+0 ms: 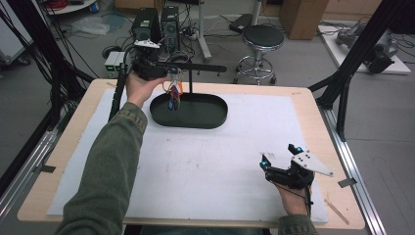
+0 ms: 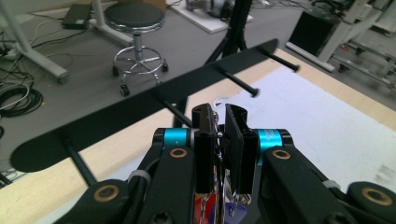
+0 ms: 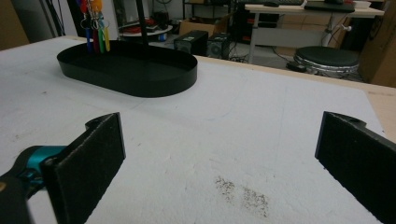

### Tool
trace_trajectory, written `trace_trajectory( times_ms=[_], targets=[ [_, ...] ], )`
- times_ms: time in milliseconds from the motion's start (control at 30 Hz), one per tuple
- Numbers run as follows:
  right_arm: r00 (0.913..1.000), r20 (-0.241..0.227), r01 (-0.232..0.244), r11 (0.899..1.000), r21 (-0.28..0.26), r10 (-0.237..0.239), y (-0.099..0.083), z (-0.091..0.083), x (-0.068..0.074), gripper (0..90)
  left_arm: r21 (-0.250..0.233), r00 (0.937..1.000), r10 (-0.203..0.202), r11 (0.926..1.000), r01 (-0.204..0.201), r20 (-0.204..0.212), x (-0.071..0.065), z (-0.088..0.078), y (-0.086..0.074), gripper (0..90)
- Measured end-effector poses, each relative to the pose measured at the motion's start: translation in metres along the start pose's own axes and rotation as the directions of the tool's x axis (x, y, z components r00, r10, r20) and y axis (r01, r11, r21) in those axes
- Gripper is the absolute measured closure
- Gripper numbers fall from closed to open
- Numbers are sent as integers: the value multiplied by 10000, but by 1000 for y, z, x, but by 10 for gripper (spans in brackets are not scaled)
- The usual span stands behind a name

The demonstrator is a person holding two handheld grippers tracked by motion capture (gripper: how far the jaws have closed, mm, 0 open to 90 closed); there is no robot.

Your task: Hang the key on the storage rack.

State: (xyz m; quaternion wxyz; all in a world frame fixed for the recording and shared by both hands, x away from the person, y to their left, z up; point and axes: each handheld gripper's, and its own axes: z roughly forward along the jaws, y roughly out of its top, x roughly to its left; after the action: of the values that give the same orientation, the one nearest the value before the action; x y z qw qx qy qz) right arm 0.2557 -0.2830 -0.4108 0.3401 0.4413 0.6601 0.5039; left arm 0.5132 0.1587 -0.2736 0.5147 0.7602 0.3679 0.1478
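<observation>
A black rack stands on an oval black tray (image 1: 215,117), its post carrying a horizontal bar (image 1: 200,67) with several pegs (image 2: 238,81). My left gripper (image 1: 169,73) is up at the bar's left part, shut on the metal ring of a key bunch (image 2: 219,140). The bunch's coloured tags (image 1: 174,95) hang below the gripper, over the tray's left end. In the left gripper view the jaws sit just short of the bar (image 2: 116,119), close to one peg. My right gripper (image 1: 279,154) rests low at the table's near right, open and holding nothing (image 3: 219,149).
A white mat (image 1: 220,161) covers most of the wooden table (image 1: 323,117). A black frame strut (image 1: 342,98) rises at the right edge. Beyond the far edge are a round stool (image 1: 262,41), computer towers (image 1: 147,24) and floor cables.
</observation>
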Motion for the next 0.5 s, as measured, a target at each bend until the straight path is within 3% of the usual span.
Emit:
trace_trajectory(
  times_ms=[167, 300, 500],
  targets=[
    [9999, -38, -110, 9999, 25, 110, -1, 0, -1, 5, -69, 9978, -667, 9978, 667, 30, 12, 6, 0, 821],
    [9999, -53, -138, 9999, -39, 138, -1, 0, -2, 5, 201, 9989, -358, 9991, 364, -289, 11, 16, 1, 821],
    [9998, -101, -193, 9998, -24, 193, -1, -1, -2, 5, 237, 9952, 22, 9997, 2, -983, 8, 23, 1, 820]
  ],
)
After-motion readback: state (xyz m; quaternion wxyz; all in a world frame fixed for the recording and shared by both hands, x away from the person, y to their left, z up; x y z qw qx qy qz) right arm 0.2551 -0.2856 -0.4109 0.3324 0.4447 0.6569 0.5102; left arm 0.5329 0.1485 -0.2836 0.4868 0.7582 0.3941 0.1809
